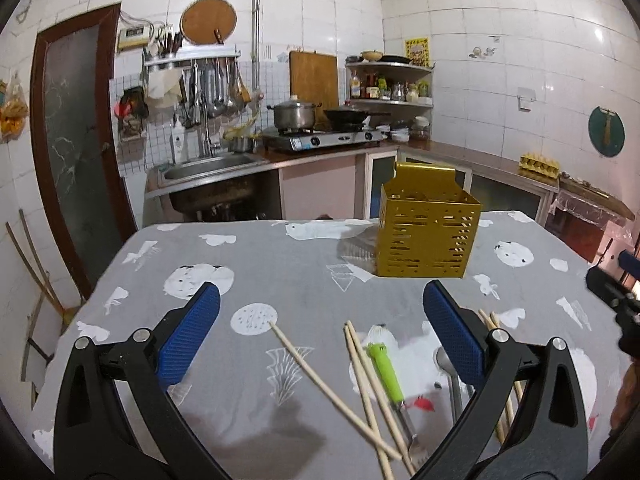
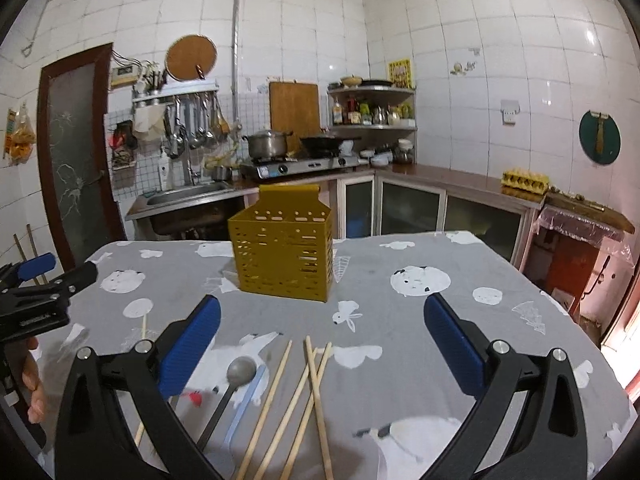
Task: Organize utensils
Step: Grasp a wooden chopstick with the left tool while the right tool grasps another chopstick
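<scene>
My left gripper (image 1: 320, 320) hangs released, its blue pads (image 1: 192, 336) spread wide with nothing between them. Under it the near ends of several chopsticks (image 1: 372, 380) run out of the bottom of the left wrist view, so I cannot count them; one single chopstick (image 1: 320, 380) slants off to the left of the pair. A green-handled utensil (image 1: 386, 372) lies among them, its working end partly hidden where it crosses the sticks. A metal spoon (image 1: 444, 360) sits half behind the right finger, and more sticks beyond that finger are mostly covered.

My right gripper (image 2: 322, 326) is likewise released and holds nothing. Between its fingers lie four loose sticks (image 2: 308, 392), two crossing, with a grey spoon (image 2: 241, 370) just left of them, its handle running under the left finger. A pale blue strip beside it I cannot identify.

The gold perforated caddy (image 2: 282, 256) stands upright farther along the grey patterned tablecloth (image 2: 400, 320), well apart from all the utensils and nothing blocking the way to it. Its inside is not visible from either camera. Behind the table are a sink (image 2: 188, 196) and a stove (image 2: 304, 166).
</scene>
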Action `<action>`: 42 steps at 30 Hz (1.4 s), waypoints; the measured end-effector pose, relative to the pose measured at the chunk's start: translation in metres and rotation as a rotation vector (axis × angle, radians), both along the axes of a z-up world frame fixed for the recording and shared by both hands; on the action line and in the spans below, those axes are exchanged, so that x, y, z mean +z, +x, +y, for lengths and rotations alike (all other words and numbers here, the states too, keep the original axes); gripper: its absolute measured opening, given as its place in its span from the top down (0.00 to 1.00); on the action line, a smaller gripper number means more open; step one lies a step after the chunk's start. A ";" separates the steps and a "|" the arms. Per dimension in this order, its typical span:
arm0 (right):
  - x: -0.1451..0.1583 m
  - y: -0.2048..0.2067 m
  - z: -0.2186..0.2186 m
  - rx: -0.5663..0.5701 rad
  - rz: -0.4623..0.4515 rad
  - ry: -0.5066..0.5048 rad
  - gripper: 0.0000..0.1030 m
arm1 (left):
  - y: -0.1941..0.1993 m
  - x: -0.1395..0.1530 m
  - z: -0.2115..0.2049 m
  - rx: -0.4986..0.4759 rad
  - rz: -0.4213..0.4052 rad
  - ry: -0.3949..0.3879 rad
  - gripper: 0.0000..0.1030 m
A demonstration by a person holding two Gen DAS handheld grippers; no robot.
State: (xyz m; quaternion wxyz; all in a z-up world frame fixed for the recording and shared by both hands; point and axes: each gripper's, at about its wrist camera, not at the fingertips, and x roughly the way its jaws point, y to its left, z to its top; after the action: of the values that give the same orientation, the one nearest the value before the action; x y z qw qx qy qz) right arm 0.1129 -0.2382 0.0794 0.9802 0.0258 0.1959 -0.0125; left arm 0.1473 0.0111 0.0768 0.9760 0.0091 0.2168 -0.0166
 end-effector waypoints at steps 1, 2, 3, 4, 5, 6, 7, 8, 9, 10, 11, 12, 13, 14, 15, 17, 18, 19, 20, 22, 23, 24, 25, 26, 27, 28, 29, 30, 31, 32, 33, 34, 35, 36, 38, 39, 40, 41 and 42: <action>-0.001 0.007 0.000 0.001 0.016 0.005 0.04 | 0.006 0.001 0.000 0.004 0.000 -0.002 0.05; -0.003 0.016 0.000 0.000 0.034 0.010 0.04 | 0.011 0.001 0.000 0.012 -0.001 0.005 0.05; -0.005 0.022 0.000 0.001 0.043 0.013 0.04 | 0.018 0.002 0.000 0.023 0.003 0.015 0.05; -0.007 0.031 0.001 0.006 0.058 0.012 0.04 | 0.025 0.001 0.001 0.031 0.011 0.017 0.05; -0.010 0.040 0.002 0.006 0.074 0.006 0.04 | 0.030 0.000 0.002 0.035 0.021 0.014 0.05; -0.012 0.047 0.002 0.006 0.083 0.002 0.04 | 0.037 -0.001 0.003 0.034 0.041 0.007 0.05; -0.015 0.054 0.003 0.008 0.093 -0.001 0.04 | 0.044 -0.005 0.004 0.032 0.062 -0.004 0.05; -0.017 0.060 0.003 0.008 0.100 -0.003 0.04 | 0.047 -0.007 0.005 0.035 0.072 -0.010 0.05; -0.020 0.067 0.004 0.009 0.108 -0.004 0.04 | 0.051 -0.010 0.006 0.039 0.083 -0.015 0.05; -0.023 0.072 0.003 0.007 0.110 -0.005 0.04 | 0.057 -0.014 0.007 0.045 0.094 -0.020 0.05; -0.027 0.076 0.002 -0.001 0.111 -0.007 0.04 | 0.059 -0.018 0.007 0.050 0.098 -0.020 0.05; -0.032 0.080 0.001 -0.011 0.115 -0.013 0.04 | 0.061 -0.022 0.007 0.055 0.102 -0.017 0.05; -0.036 0.084 0.001 -0.016 0.119 -0.018 0.04 | 0.064 -0.028 0.007 0.059 0.112 -0.007 0.05; -0.040 0.086 0.001 -0.020 0.125 -0.024 0.04 | 0.067 -0.033 0.007 0.061 0.124 0.007 0.05; -0.046 0.087 0.001 -0.025 0.133 -0.031 0.04 | 0.071 -0.039 0.008 0.061 0.143 0.018 0.05; -0.052 0.090 0.001 -0.028 0.149 -0.047 0.04 | 0.076 -0.046 0.011 0.074 0.169 0.013 0.05; -0.056 0.092 0.002 -0.032 0.160 -0.063 0.04 | 0.078 -0.049 0.013 0.077 0.181 0.007 0.05; -0.058 0.094 0.002 -0.035 0.168 -0.076 0.04 | 0.081 -0.055 0.015 0.079 0.208 -0.003 0.05; -0.061 0.096 0.002 -0.037 0.178 -0.088 0.04 | 0.084 -0.060 0.016 0.080 0.228 -0.008 0.05; -0.067 0.099 0.001 -0.038 0.202 -0.104 0.05 | 0.091 -0.072 0.017 0.084 0.274 -0.007 0.08; -0.070 0.101 0.000 -0.039 0.216 -0.107 0.05 | 0.094 -0.076 0.017 0.084 0.291 -0.006 0.10; -0.072 0.103 0.000 -0.037 0.230 -0.105 0.05 | 0.096 -0.081 0.017 0.082 0.309 -0.004 0.13; -0.075 0.104 -0.001 -0.033 0.246 -0.100 0.10 | 0.099 -0.086 0.017 0.082 0.332 0.001 0.15; -0.078 0.106 -0.002 -0.030 0.265 -0.094 0.12 | 0.101 -0.091 0.017 0.084 0.350 0.003 0.16; -0.081 0.107 -0.003 -0.028 0.275 -0.091 0.15 | 0.102 -0.094 0.017 0.084 0.362 0.004 0.18; -0.084 0.109 -0.002 -0.028 0.292 -0.093 0.18 | 0.104 -0.098 0.018 0.085 0.384 0.001 0.22; -0.086 0.110 -0.002 -0.028 0.302 -0.097 0.20 | 0.105 -0.101 0.018 0.087 0.402 -0.003 0.24; -0.089 0.111 -0.001 -0.023 0.313 -0.101 0.23 | 0.106 -0.104 0.018 0.088 0.419 -0.006 0.28; -0.091 0.112 -0.001 -0.019 0.319 -0.102 0.26 | 0.107 -0.106 0.019 0.094 0.435 -0.008 0.32; -0.092 0.112 0.001 -0.013 0.325 -0.105 0.27 | 0.107 -0.108 0.019 0.103 0.444 -0.006 0.33; -0.093 0.113 0.001 -0.011 0.328 -0.109 0.30 | 0.108 -0.110 0.020 0.112 0.454 -0.004 0.33; -0.094 0.113 0.003 -0.006 0.333 -0.117 0.33 | 0.109 -0.113 0.021 0.125 0.471 -0.002 0.35; -0.095 0.114 0.004 -0.002 0.338 -0.121 0.34 | 0.110 -0.116 0.023 0.130 0.491 -0.009 0.36; -0.097 0.115 0.005 0.003 0.345 -0.122 0.36 | 0.111 -0.118 0.024 0.133 0.506 -0.014 0.38; -0.101 0.117 0.007 0.014 0.370 -0.124 0.42 | 0.114 -0.124 0.029 0.147 0.541 -0.027 0.43; -0.103 0.118 0.007 0.016 0.377 -0.124 0.47 | 0.115 -0.125 0.030 0.151 0.546 -0.029 0.44; -0.106 0.119 0.007 0.019 0.388 -0.121 0.50 | 0.116 -0.126 0.032 0.157 0.551 -0.027 0.44; -0.107 0.119 0.006 0.018 0.392 -0.117 0.50 | 0.116 -0.127 0.032 0.161 0.552 -0.023 0.44; -0.108 0.119 0.005 0.017 0.395 -0.110 0.50 | 0.116 -0.126 0.033 0.163 0.552 -0.022 0.44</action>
State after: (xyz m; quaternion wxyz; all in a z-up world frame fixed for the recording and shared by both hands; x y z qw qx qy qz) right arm 0.2321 -0.2333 -0.0282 0.9228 -0.0326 0.3835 -0.0196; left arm 0.2632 0.0440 -0.0495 0.8783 -0.0238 0.4740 0.0576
